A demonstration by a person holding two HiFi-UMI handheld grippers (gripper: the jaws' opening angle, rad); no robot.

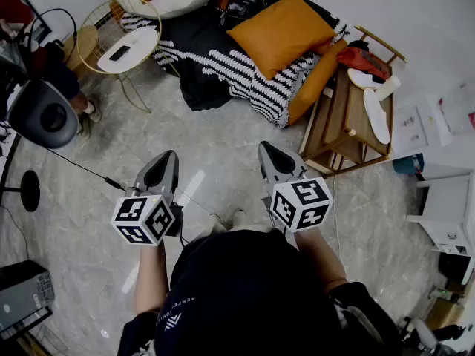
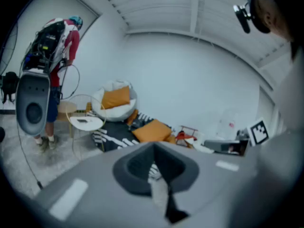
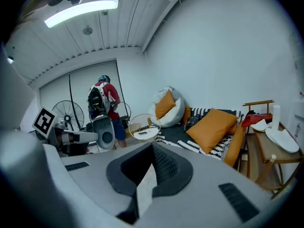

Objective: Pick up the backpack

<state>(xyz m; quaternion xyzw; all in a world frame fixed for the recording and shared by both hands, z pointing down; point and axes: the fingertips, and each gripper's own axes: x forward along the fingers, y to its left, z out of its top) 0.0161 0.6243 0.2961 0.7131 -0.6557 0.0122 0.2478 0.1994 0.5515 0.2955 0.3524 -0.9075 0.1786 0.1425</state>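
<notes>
Grey marbled floor (image 1: 215, 147) is seen, with white walls around. Left gripper (image 1: 165, 160) and right gripper (image 1: 269, 153) are held over it, near, jaws together, nothing clamped. Dark backpack (image 1: 243, 7) is laid far off on the striped blanket (image 1: 245, 73), beside an orange cushion (image 1: 286, 32). Wooden stand (image 1: 349, 117) is placed at right.

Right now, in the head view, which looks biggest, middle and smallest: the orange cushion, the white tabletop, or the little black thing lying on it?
Largest to smallest:
1. orange cushion
2. white tabletop
3. black thing, too small to tell what it is

All three sit similarly far from the camera, so the order is probably real too.
</notes>
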